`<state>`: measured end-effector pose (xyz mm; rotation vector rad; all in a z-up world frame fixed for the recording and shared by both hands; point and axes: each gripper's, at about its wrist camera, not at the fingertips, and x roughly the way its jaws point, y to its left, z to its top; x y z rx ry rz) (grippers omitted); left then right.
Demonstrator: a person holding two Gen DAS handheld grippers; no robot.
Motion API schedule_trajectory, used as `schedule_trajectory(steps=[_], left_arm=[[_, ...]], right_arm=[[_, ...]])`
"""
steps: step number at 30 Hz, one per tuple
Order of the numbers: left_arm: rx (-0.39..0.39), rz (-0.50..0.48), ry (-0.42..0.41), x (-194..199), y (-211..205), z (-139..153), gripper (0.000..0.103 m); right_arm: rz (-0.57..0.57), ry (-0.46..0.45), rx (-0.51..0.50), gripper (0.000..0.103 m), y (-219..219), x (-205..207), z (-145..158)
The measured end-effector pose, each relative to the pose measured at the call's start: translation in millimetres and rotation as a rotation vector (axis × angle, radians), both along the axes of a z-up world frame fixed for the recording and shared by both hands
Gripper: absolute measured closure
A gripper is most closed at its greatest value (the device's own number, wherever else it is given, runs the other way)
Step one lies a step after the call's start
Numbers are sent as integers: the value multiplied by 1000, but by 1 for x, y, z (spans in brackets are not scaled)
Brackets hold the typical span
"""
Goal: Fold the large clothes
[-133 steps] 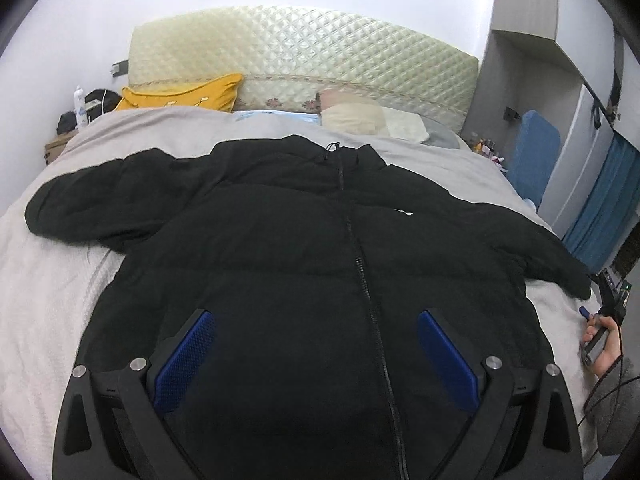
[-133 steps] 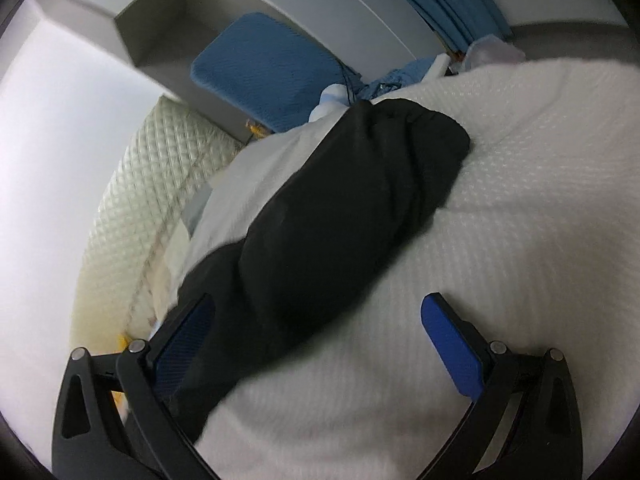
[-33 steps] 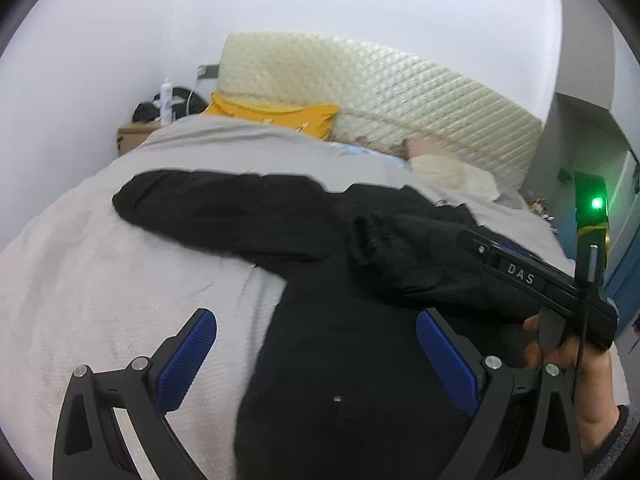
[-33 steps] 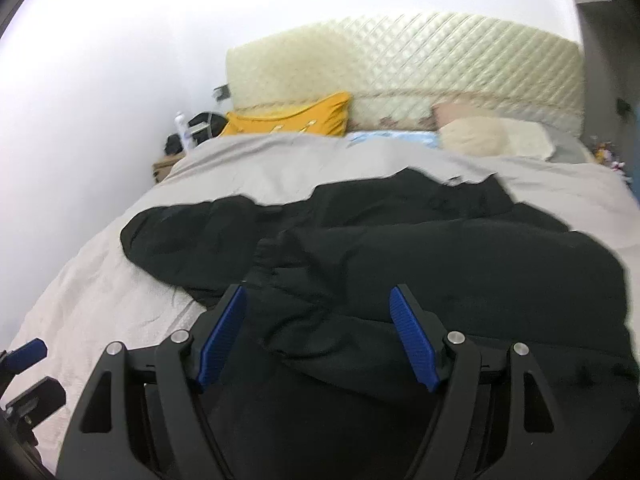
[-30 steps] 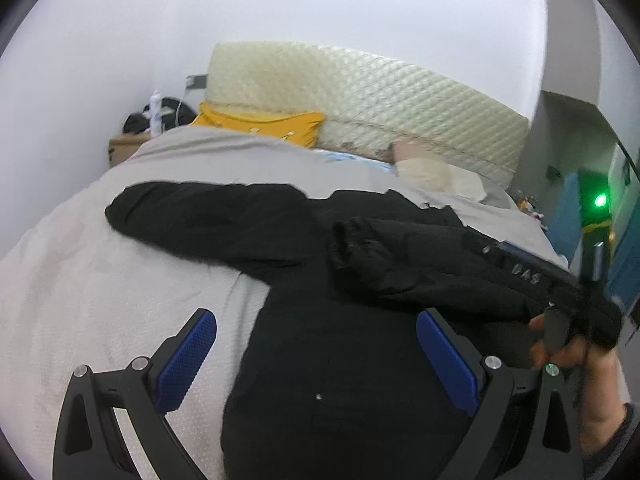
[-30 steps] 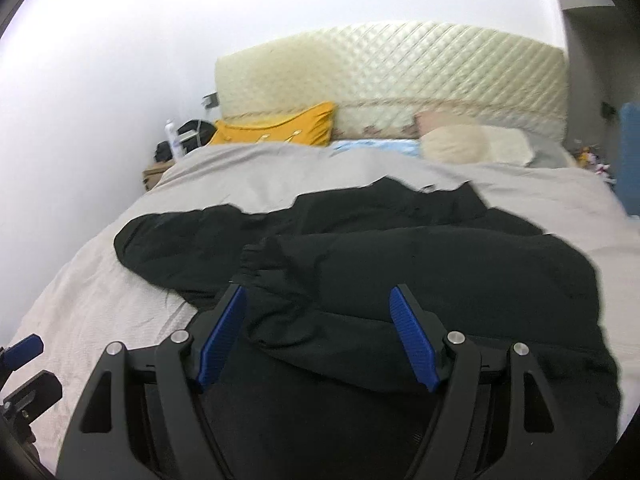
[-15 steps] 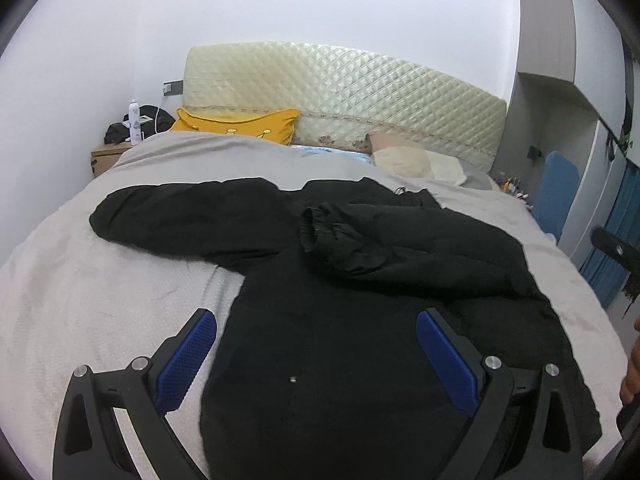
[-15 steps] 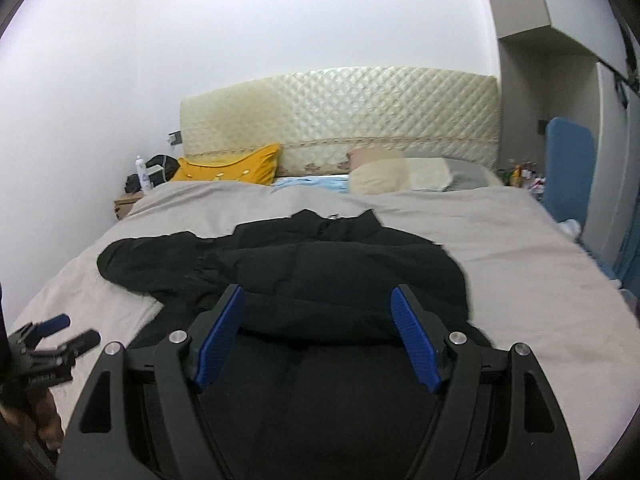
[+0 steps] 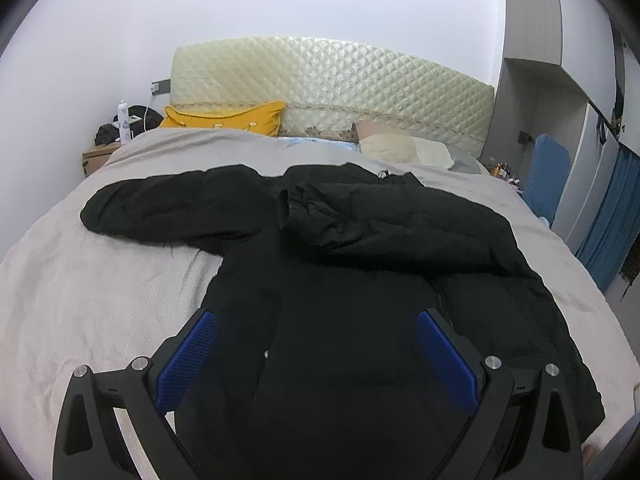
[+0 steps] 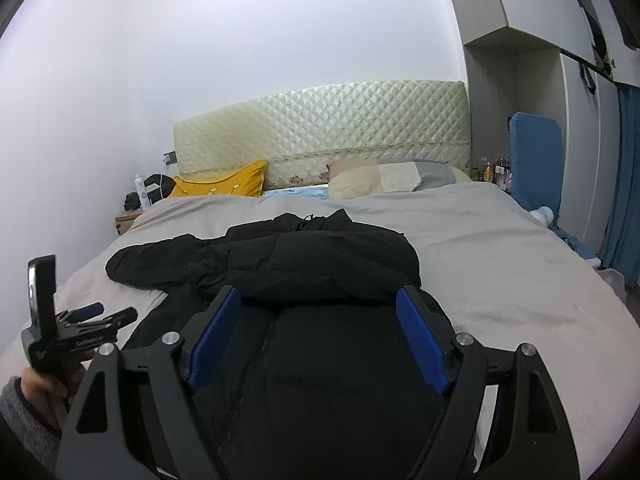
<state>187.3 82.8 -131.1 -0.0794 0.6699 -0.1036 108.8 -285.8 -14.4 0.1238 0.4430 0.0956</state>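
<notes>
A black puffer jacket [image 9: 352, 280] lies front up on the grey bed [image 9: 80, 300]. One sleeve [image 9: 380, 228] is folded across its chest, with the cuff near the collar. The other sleeve [image 9: 168, 208] stretches out flat to the left. My left gripper [image 9: 316, 320] hovers open over the jacket's lower left part, holding nothing. My right gripper [image 10: 318, 292] hangs above the hem of the jacket [image 10: 328, 264]; its jaws are opening and nothing is between them. The right wrist view also shows the left gripper [image 10: 92, 316] at the far left, held by a hand in a grey sleeve.
A quilted cream headboard [image 9: 332, 84] backs the bed, with a yellow pillow [image 9: 224, 120] and a beige pillow [image 9: 400, 148] in front of it. A nightstand [image 9: 96, 158] with a bottle stands at the far left. A blue padded board [image 10: 534, 160], wardrobe and blue curtain [image 10: 626, 184] line the right side.
The right gripper has let go of the folded sleeve and drawn back toward the foot of the bed, leaving the left wrist view. The left gripper has drifted slightly back and down.
</notes>
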Motion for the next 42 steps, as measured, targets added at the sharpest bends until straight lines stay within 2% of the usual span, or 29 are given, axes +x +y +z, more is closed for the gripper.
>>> schedule_trajectory(steps=[5,10,16,19,22,24,28,34,37,39,42], left_arm=[[3,6,-24,-12,0,5,1],[-16,23,-63,-20,5,10,1],[-17,6,19,10,17,3,1],[-70,-7,85,35,35,14,1],[-104,-5,96,55,58,32,1],[-77,-7,75,69,74,43,1],[93,18,41,97,96,47,1],[120,170,18,136,172,18,1],[52,237,32,147,215,-3,1],[38,288,33,154,237,-15,1],[-80,346,68,169,280,-44,1]], right_arm=[[-3,6,-31,22,-2,-17,-13],[-15,19,-34,22,-3,-12,-19],[-20,13,-22,22,-5,-13,-25],[-34,-5,-40,22,-3,-16,-26],[-28,16,-36,22,-4,-11,-29],[-35,29,-27,21,-6,-7,-31],[-28,39,-26,21,-5,-3,-32],[-23,73,-63,21,-2,5,-38],[-23,81,-66,21,0,8,-40],[-20,91,-72,21,4,14,-41],[4,116,-73,21,12,20,-43]])
